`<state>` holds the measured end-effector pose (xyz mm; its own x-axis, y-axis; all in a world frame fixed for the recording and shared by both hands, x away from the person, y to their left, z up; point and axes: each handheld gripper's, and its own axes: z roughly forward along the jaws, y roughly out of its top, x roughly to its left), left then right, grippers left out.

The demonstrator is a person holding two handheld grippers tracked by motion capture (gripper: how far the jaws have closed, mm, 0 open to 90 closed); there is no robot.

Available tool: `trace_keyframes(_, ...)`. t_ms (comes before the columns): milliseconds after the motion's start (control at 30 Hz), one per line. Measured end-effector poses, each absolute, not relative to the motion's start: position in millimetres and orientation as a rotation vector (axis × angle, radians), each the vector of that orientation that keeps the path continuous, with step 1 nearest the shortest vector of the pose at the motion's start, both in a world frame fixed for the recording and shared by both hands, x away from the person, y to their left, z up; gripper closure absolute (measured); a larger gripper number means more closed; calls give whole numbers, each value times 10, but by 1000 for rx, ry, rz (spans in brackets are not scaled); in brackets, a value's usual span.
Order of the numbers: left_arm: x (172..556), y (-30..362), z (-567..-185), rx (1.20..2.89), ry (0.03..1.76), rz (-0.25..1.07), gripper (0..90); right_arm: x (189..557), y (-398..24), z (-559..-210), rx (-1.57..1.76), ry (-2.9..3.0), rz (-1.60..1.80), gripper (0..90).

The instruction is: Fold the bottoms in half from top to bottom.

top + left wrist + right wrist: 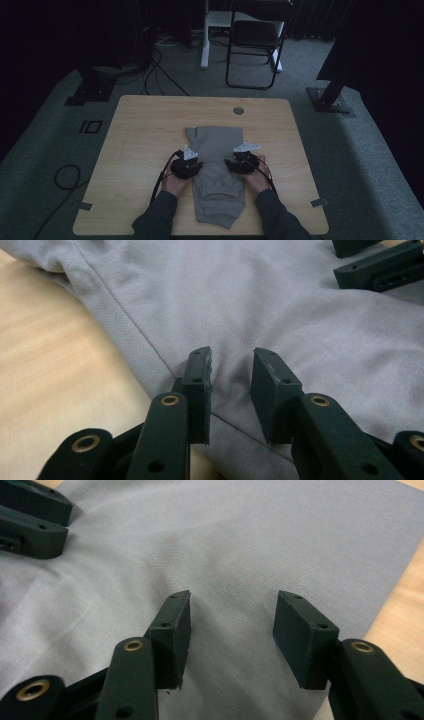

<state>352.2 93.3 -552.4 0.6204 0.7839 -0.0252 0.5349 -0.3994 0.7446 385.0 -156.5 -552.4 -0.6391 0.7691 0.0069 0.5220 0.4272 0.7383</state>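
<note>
Grey sweatpants (216, 170) on worktop (145, 145): soft, light, limp. Left tool (231, 371), right tool (232, 615) both unclenched, nothing gripped. Pinch side edges.

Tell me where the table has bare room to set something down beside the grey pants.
Bare wood lies left of the grey pants out to the table edge, right of them to the far edge, and beyond them around the round grommet. It is crowded mid-pants, where the left hand-held gripper and right hand-held gripper sit.
</note>
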Motion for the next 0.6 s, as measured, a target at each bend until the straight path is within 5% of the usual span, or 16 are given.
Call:
trace_keyframes(300, 3076, 1052, -5530, 2105, 994, 381, 694, 3496, -1519, -5524, 1058, 2403, 1065, 494)
trace_keyframes(600, 3196, 1154, -5350, 1997, 1040, 464, 587, 3534, -1560, -5469, 1062, 2400, 1048, 517)
